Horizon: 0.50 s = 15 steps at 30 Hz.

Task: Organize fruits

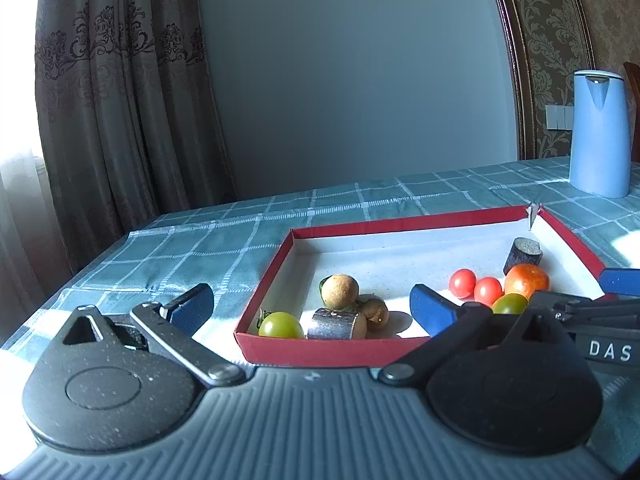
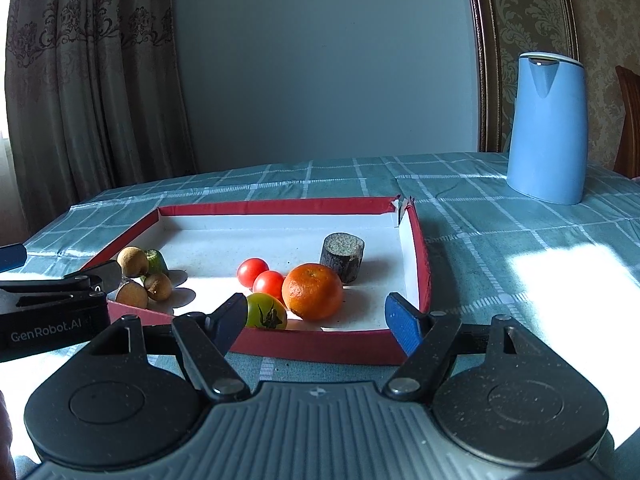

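Left gripper (image 1: 308, 304), jaws spread wide, low before a red-walled tray (image 1: 404, 222) on a checked tablecloth (image 1: 208, 240); inside lie two red cherry tomatoes (image 1: 463, 283), a tangerine (image 1: 526, 279) and a green tomato (image 1: 281, 325); blue jug (image 1: 599, 132) behind

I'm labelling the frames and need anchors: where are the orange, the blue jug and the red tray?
orange (image 2: 313, 291): right wrist view, middle of its peel.
blue jug (image 2: 547, 132): right wrist view, middle of its body.
red tray (image 2: 276, 206): right wrist view, on its far rim.
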Motion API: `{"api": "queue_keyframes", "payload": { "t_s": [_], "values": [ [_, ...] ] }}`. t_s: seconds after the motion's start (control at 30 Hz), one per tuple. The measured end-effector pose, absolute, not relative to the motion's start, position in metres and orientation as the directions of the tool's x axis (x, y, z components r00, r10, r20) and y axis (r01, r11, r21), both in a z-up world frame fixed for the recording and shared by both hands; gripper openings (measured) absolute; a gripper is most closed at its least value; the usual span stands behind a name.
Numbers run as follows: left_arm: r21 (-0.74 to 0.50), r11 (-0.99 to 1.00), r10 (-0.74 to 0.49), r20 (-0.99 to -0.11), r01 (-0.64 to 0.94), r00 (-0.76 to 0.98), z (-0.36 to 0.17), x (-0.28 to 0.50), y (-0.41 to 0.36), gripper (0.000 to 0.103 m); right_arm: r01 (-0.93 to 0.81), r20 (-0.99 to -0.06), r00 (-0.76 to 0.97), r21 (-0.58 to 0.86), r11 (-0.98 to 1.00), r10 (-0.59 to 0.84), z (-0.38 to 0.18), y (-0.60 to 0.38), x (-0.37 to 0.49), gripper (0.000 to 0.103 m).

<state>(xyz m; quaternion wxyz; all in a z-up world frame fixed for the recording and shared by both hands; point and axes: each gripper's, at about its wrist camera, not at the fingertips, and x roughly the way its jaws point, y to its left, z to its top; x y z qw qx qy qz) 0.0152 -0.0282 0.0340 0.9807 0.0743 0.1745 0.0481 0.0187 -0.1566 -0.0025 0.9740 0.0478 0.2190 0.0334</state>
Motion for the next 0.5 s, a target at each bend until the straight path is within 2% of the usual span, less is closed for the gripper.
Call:
{"api": "queue_keyframes", "payload": {
  "t_s": [0.27,0.43,0.5],
  "values": [
    [0.159,0.984,0.125,-0.339,-0.075,0.932,0.035,0.016,-0.026,0.103,-0.061,-0.423,0.901,0.097,0.993,0.096,-0.003,-0.154,0.017,0.078],
    [0.183,0.979,0.149,-0.303,-0.096,0.941,0.035,0.012,-0.029,0.103,-0.074,-0.412,0.905,0.094,0.993,0.107,-0.003,-0.152,0.01,0.079],
    [0.189,0.977,0.155,-0.305,-0.1,0.94,0.033,0.009,-0.029,0.103,-0.086,-0.418,0.901,0.097,0.992,0.119,-0.004,-0.151,0.007,0.082]
  ]
}}
